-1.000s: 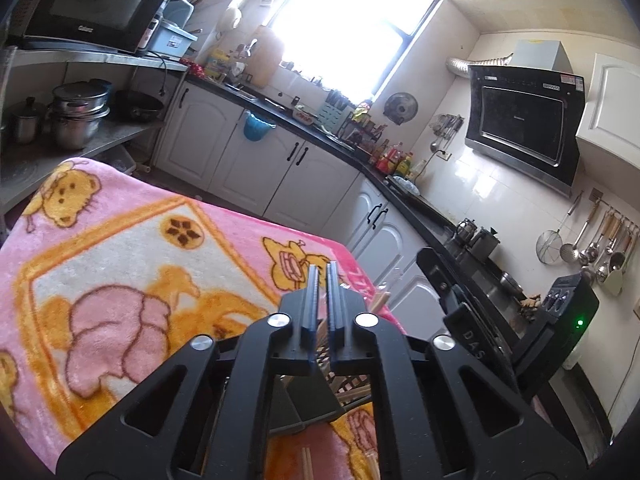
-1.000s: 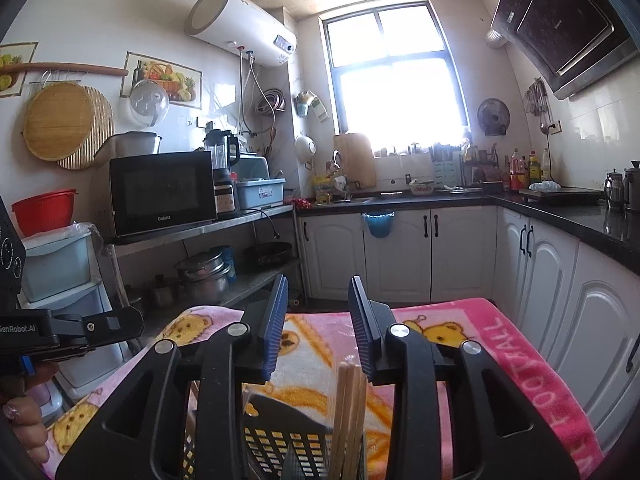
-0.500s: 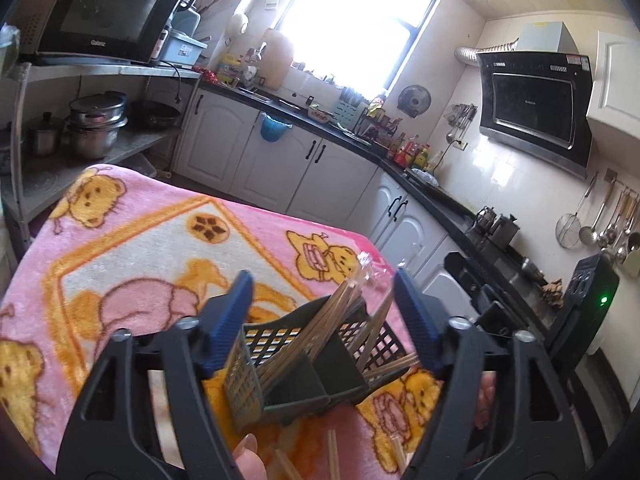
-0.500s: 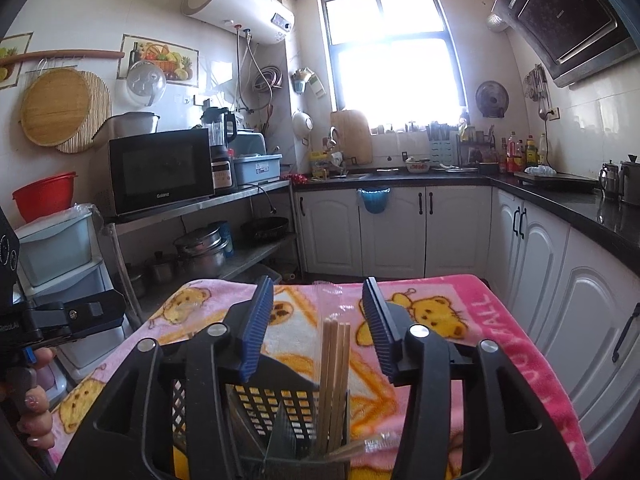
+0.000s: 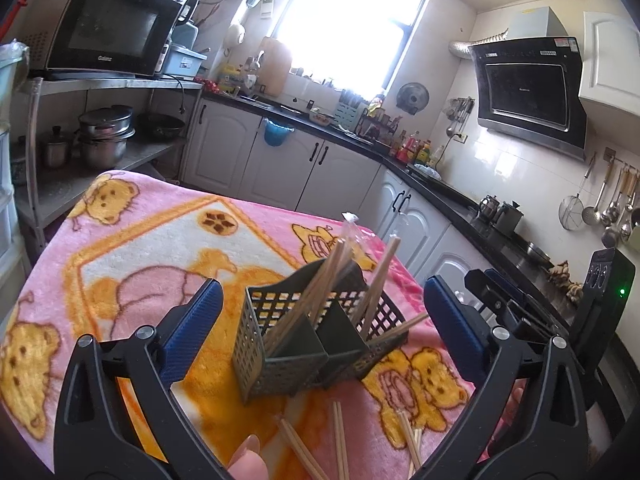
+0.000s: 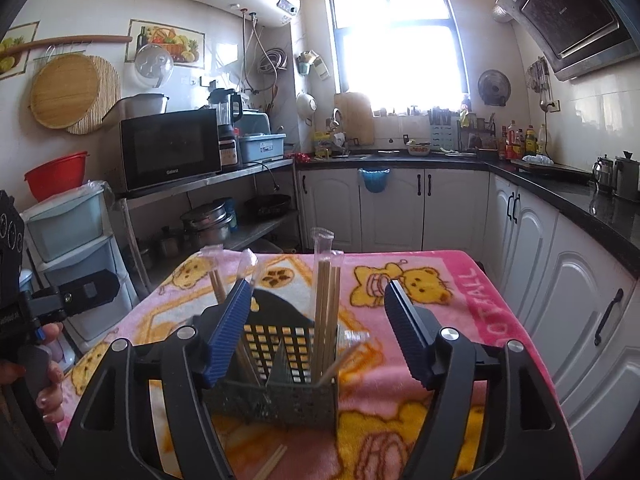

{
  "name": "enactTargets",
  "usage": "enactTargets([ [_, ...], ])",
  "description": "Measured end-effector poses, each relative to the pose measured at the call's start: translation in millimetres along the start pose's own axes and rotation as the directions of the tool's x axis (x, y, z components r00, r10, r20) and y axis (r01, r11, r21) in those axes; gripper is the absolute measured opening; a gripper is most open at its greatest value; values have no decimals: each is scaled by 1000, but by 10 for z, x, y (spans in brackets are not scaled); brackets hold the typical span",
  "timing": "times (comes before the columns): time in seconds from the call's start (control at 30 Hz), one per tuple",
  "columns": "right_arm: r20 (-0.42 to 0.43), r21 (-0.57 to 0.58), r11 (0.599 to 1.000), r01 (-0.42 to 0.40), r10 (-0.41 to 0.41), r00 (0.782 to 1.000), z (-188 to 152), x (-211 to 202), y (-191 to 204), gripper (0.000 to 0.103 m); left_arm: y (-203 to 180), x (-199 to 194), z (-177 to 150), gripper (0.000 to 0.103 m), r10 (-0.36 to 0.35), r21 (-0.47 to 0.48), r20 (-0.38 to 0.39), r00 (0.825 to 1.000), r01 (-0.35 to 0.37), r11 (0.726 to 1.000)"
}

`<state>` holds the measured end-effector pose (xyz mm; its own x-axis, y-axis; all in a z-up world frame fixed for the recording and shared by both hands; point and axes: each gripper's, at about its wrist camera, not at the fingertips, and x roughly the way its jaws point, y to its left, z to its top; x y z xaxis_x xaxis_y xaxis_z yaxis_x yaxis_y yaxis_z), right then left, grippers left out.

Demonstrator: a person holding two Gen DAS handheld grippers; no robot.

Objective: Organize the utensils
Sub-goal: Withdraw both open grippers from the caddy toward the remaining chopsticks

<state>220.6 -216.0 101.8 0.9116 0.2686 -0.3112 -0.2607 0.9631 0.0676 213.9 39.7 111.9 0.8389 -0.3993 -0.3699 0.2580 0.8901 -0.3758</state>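
A dark grey perforated utensil caddy (image 5: 280, 344) stands on the pink bear blanket (image 5: 132, 248), with several wooden chopsticks (image 5: 316, 292) standing in its compartments. My left gripper (image 5: 322, 330) is wide open and empty, its blue pads on either side of the caddy. Loose chopsticks (image 5: 338, 440) lie on the blanket in front of the caddy. In the right wrist view the caddy (image 6: 272, 396) sits between the pads of my open, empty right gripper (image 6: 320, 336); upright chopsticks (image 6: 326, 320) rise from it, some in clear sleeves.
White cabinets (image 5: 280, 168) and a black counter (image 5: 440, 188) run behind and to the right of the table. A metal shelf with a microwave (image 6: 168, 148) and pots (image 6: 208, 220) stands on the left. The other gripper's body (image 5: 600, 304) shows at the right.
My left gripper went from shut to wide open and pulled back from the caddy. My right gripper also opened wider and drew back, so the whole caddy shows.
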Motion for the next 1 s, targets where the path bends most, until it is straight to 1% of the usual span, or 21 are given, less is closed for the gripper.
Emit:
enactTargets([
  [0.17, -8, -13, 1000, -3, 3, 1000, -97, -144, 33, 69, -44, -59, -96, 93, -4, 0, 0, 1000, 4, 1000],
  [0.33, -8, -8, 1000, -6, 5, 1000, -178, -269, 29, 70, -55, -136, -191, 93, 7, 3, 3, 1000, -7, 1000],
  [0.57, -26, 3, 1000, 1, -1, 1000, -275, -387, 12, 71, -59, -169, -336, 93, 1, -4, -23, 1000, -1, 1000],
  [0.77, -31, -4, 1000, 22, -22, 999, -366, -495, -22, 72, -60, -173, -480, 93, 6, -10, -45, 999, -6, 1000],
  [1.0, -67, -1, 999, 36, -36, 997, -493, -536, -71, 72, -47, -146, -626, 93, 13, -6, -82, 997, -13, 1000],
])
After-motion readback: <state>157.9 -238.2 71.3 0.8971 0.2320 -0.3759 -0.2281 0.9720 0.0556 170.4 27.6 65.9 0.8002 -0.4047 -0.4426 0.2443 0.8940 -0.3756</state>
